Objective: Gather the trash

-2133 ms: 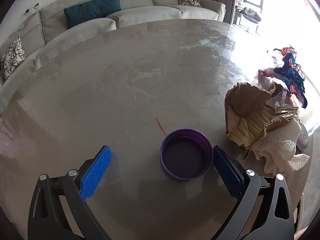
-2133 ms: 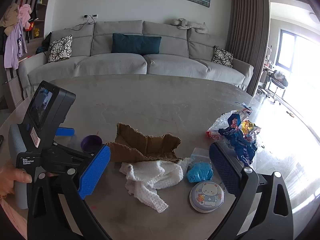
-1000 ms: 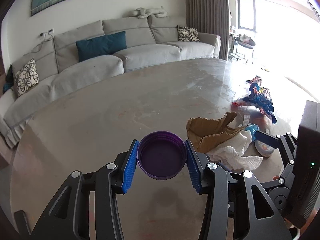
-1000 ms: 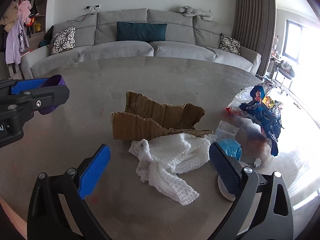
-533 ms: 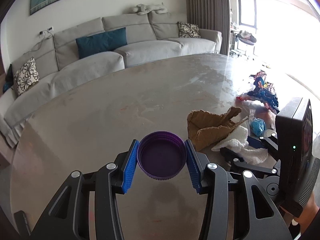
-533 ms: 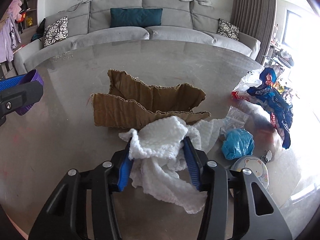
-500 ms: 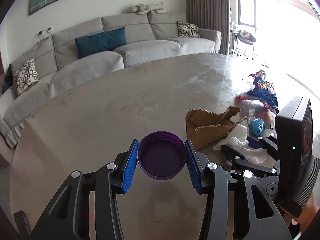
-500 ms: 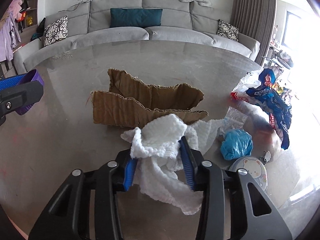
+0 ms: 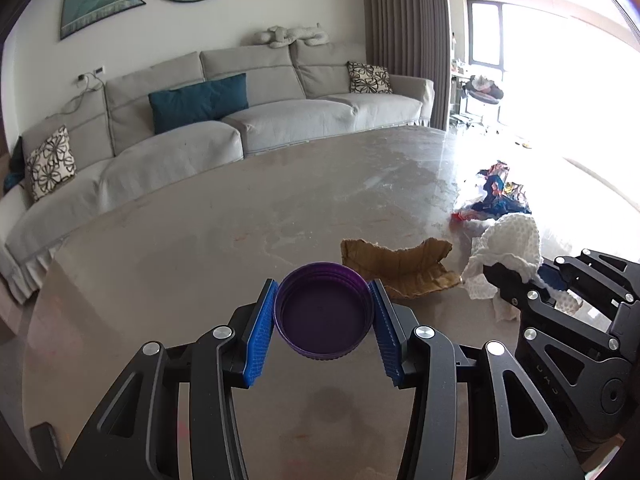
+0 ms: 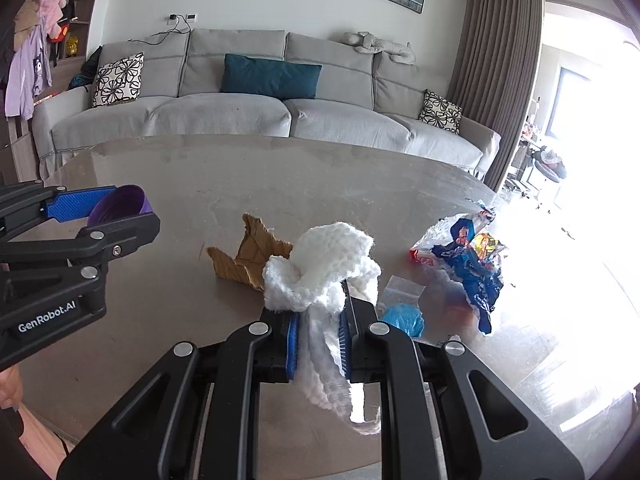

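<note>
Lifted off the table [image 10: 240,184] since earlier, white paper towel [image 10: 324,264] is clamped by right gripper [image 10: 318,336]; purple cap [image 9: 323,316] is gripped by left gripper [image 9: 323,330].

right gripper [image 10: 318,344] clamping white paper towel [image 10: 324,268], wad lifted clear of table [image 10: 280,176] | left gripper [image 10: 120,210] at left edge gripping purple cap [image 10: 120,204] | torn cardboard [image 10: 248,258], blue wad [image 10: 402,318], snack wrappers [image 10: 468,260] lying on table
</note>
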A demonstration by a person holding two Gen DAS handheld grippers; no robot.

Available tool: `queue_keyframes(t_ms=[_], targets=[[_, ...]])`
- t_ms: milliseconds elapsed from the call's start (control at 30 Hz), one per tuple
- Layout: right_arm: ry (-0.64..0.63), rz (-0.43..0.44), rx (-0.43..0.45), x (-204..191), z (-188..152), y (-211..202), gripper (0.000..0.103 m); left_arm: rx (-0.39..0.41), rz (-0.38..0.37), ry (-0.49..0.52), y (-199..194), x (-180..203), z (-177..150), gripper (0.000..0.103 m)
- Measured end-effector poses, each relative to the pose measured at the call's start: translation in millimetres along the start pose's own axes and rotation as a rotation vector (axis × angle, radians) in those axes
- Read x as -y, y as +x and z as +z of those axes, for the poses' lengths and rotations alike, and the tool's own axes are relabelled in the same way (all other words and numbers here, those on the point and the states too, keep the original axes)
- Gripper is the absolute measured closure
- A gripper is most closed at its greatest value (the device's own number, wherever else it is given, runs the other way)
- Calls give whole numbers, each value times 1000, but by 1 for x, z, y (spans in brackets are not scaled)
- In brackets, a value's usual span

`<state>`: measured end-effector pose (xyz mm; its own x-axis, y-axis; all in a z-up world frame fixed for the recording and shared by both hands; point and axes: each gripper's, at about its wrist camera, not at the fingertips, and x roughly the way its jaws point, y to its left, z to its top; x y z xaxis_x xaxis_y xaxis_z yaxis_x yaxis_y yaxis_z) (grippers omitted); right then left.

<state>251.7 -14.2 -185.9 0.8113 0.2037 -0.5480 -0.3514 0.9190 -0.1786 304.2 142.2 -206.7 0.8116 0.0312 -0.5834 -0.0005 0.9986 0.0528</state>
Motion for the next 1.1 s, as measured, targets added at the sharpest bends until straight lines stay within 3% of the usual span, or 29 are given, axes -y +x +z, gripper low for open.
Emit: queue_keyframes(t_ms=[333,633,1100], targets=[[-14,-38,68,5,13,-52,86,60,-23,4,-36,16,2,55],[19,-56,109,16,2,-102,86,78,-48,6,-72,40,-4,55],[123,-124,84,46,-50,-174,86,77,-146,133,-134,119,-38,55]])
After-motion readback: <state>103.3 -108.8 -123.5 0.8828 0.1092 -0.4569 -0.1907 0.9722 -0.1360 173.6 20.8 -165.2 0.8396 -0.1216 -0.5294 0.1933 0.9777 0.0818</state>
